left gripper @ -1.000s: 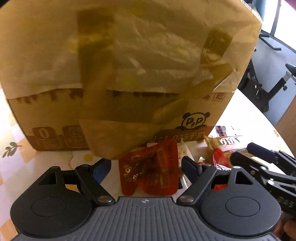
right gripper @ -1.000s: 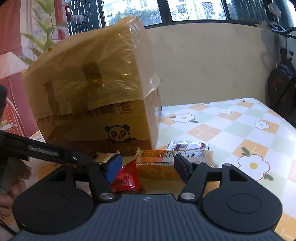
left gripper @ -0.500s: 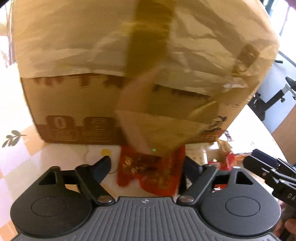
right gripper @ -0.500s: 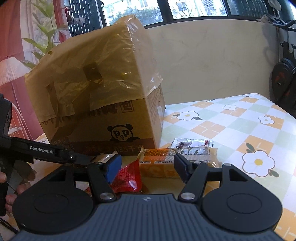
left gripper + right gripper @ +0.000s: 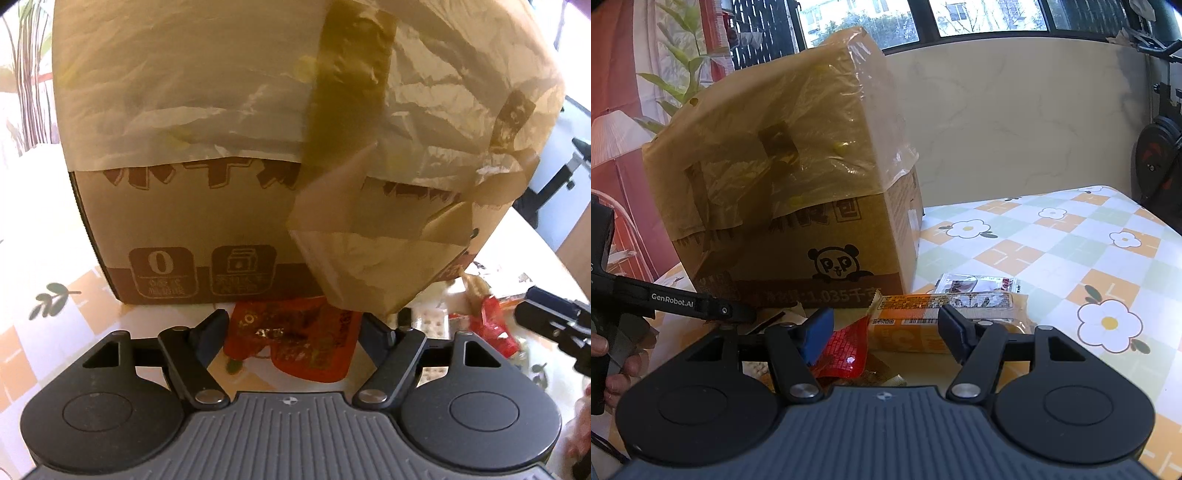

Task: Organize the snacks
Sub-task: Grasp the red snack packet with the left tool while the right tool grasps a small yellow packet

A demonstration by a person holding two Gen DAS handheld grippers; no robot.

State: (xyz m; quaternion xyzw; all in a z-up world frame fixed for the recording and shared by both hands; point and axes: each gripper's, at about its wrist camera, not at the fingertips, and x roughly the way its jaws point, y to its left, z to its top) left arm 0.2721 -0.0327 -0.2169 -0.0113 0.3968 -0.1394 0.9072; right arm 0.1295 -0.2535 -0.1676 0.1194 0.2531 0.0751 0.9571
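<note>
Black left gripper [image 5: 293, 325], fingers spread wide, straddles a red snack pouch [image 5: 295, 338] lying on the desk [image 5: 55, 332]; right gripper [image 5: 886, 323], fingers likewise parted and holding nothing, sits over a small red packet [image 5: 849, 345] and an orange snack pack [image 5: 942, 317]; beyond, a plastic-draped cardboard box [image 5: 184, 229].

**Snack packets at foot of my cardboard box**

Tall brown cardboard box [image 5: 798, 206], top wrapped in yellowish plastic w/ tape, panda logo on its side. Red foil packet [image 5: 295, 339] lies flat, touching box base. To its right: crumpled red wrapper [image 5: 847, 349], orange-yellow biscuit pack [image 5: 945, 321], and behind it a small white sachet [image 5: 977, 285].
</note>
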